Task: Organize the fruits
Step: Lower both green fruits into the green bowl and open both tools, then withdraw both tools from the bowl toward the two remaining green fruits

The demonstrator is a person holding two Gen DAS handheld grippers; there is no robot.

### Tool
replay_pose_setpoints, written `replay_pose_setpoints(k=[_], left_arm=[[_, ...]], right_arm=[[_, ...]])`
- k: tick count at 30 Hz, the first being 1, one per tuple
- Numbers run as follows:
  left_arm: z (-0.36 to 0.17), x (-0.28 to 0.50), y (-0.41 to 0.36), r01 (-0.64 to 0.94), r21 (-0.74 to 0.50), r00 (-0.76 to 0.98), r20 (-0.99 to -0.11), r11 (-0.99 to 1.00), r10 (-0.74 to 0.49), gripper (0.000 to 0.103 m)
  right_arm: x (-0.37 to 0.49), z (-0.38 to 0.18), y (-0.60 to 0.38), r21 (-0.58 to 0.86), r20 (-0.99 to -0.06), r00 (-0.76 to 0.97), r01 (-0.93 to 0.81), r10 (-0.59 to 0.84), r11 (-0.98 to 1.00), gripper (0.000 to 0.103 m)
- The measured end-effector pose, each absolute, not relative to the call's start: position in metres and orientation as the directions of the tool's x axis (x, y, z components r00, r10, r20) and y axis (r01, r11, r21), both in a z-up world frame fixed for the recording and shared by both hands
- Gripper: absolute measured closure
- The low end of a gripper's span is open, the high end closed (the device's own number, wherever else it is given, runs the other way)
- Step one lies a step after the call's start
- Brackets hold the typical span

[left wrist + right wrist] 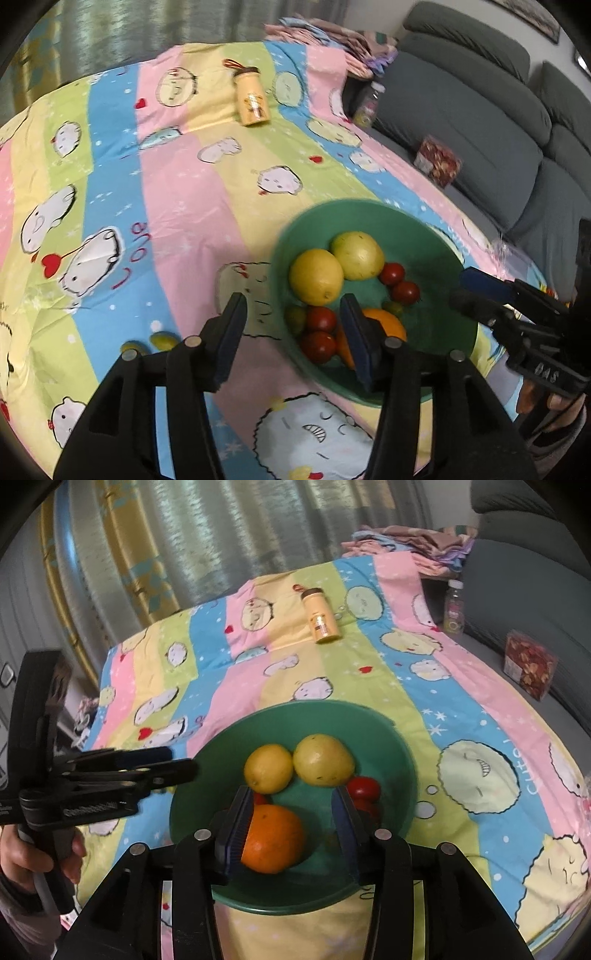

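Observation:
A green bowl [436,258] [391,746] sits on the cartoon bedsheet. It holds a lemon [316,275] [267,768], a yellow-green pear-like fruit [357,254] [323,760], several red tomatoes [404,291] [364,788], an orange [388,323] [275,838] and small green fruits [295,319]. Two small green fruits [164,339] lie on the sheet left of the bowl. My left gripper [291,336] is open over the bowl's left rim. My right gripper [291,821] is open above the bowl, with the orange beside its left finger, not clamped.
A yellow bottle [251,99] [319,618] lies on the sheet at the far side. A grey sofa [480,122] runs along the right with a red patterned box [437,164] [530,668] and a clear bottle [454,609]. Folded cloths [406,542] and curtains lie behind.

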State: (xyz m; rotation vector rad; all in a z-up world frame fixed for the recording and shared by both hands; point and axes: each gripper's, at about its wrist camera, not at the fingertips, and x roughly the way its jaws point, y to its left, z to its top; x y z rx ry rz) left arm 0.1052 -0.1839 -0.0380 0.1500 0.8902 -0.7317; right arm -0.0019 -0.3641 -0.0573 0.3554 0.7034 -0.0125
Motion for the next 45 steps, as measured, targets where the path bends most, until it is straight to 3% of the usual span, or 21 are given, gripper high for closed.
replay_pose_setpoints(k=[10, 21, 31, 45], left_arm=[[-0.026, 0.118, -0.119, 0.52, -0.232, 0.482, -0.715, 0.822, -0.506, 0.045], [-0.068, 0.129, -0.051, 0.352, -0.251, 0.485, -0.775, 0.902, -0.405, 0.045], [-0.104, 0.143, -0.051, 0.295, -0.238, 0.443, -0.824, 0.925, -0.353, 0.046], [-0.13, 0.174, -0.079, 0.279, -0.089, 0.451, -0.867, 0.956, -0.212, 0.057]], right_arm=[[-0.01, -0.046, -0.385, 0.353, -0.609, 0.79, 0.188, 0.073, 0.916, 0.058], [0.001, -0.041, -0.333, 0.348, -0.582, 0.782, -0.007, 0.221, 0.938, 0.058], [0.017, -0.055, -0.266, 0.328, -0.606, 0.691, -0.234, 0.393, 0.915, 0.058], [0.023, -0.072, -0.255, 0.325, -0.63, 0.648, -0.279, 0.427, 0.904, 0.058]])
